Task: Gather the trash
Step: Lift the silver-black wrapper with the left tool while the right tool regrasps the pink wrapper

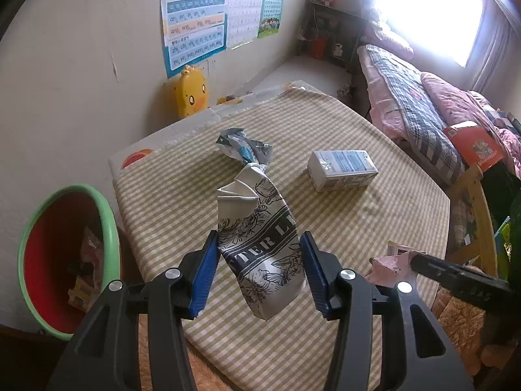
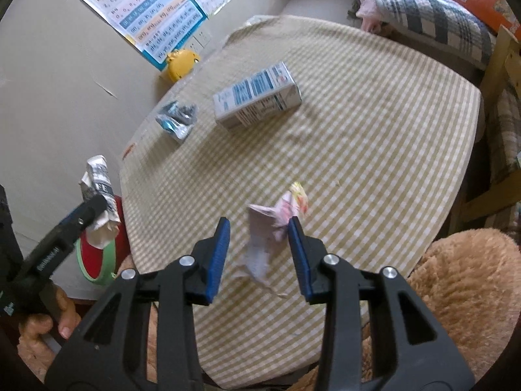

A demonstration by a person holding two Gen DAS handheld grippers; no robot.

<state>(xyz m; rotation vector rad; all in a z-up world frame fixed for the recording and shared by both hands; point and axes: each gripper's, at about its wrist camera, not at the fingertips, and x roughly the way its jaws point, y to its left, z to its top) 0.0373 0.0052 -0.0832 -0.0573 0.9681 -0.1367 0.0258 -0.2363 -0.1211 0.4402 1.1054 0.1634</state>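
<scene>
The crumpled paper cup [image 1: 260, 247], white with dark floral line drawings, carries a dark band with pale capitals; the letters "TER L" can be read, the rest lost in the folds. In the right wrist view the same cup [image 2: 99, 192] shows only "E" on its band.

The black arm of the right hand-held gripper [image 1: 462, 280] bears small embossed digits that look like "045".

The wall poster [image 1: 195, 19] near the surface's far left corner holds rows of pinyin letter groups such as "ang", "eng", "ing"; the finer print is too small to read.

The milk carton [image 2: 257, 96] has blue and white label panels, illegible.
</scene>
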